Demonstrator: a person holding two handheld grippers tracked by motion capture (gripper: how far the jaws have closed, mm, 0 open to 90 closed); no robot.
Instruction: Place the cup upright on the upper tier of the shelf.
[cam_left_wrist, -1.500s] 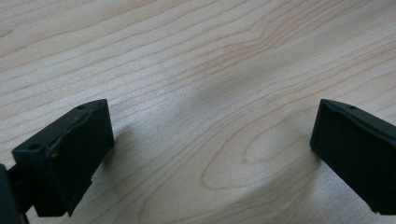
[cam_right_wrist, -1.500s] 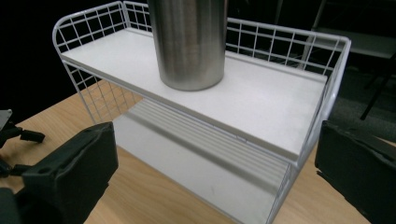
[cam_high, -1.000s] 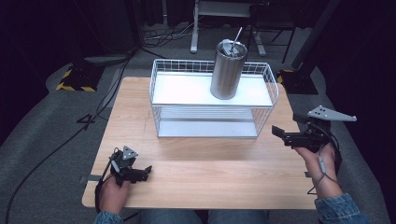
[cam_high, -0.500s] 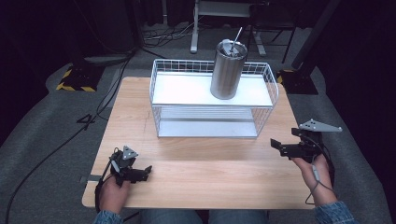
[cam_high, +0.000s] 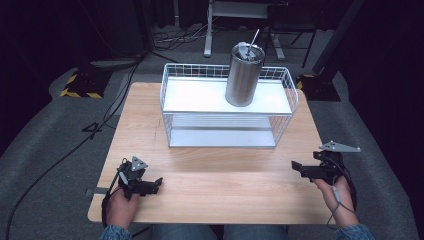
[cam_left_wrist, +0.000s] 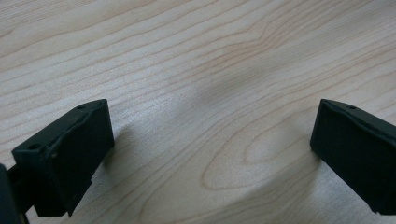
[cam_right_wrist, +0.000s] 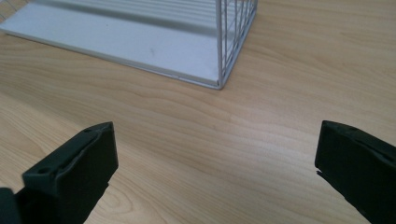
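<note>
High view first: the steel tumbler (cam_high: 244, 75) with its straw stands upright on the top shelf of the white wire rack (cam_high: 170, 107), toward the right half, and nothing is touching it. Both hands sit down at the near edge of the counter (cam_high: 220, 175), well apart from the rack. The left gripper (cam_high: 150, 186) rests low near the front left corner, the right gripper (cam_high: 300, 169) hovers by the right edge, pointing inward. My read: the tumbler looks parked where it belongs, so the job seems pretty much done, with maybe nothing left but resting the hands. Can't rule out that it's a start position instead, though.

Left gripper view: just bare wood grain between its two black jaws, which stand wide apart with nothing in them. It looks very close to the surface, which the high view doesn't really tell you.

Right gripper view: jaws also spread wide and empty. Here you get the rack's lower near corner and its bottom white panel up close, and that lower shelf looks empty from this angle. The tumbler is out of frame above.
</note>
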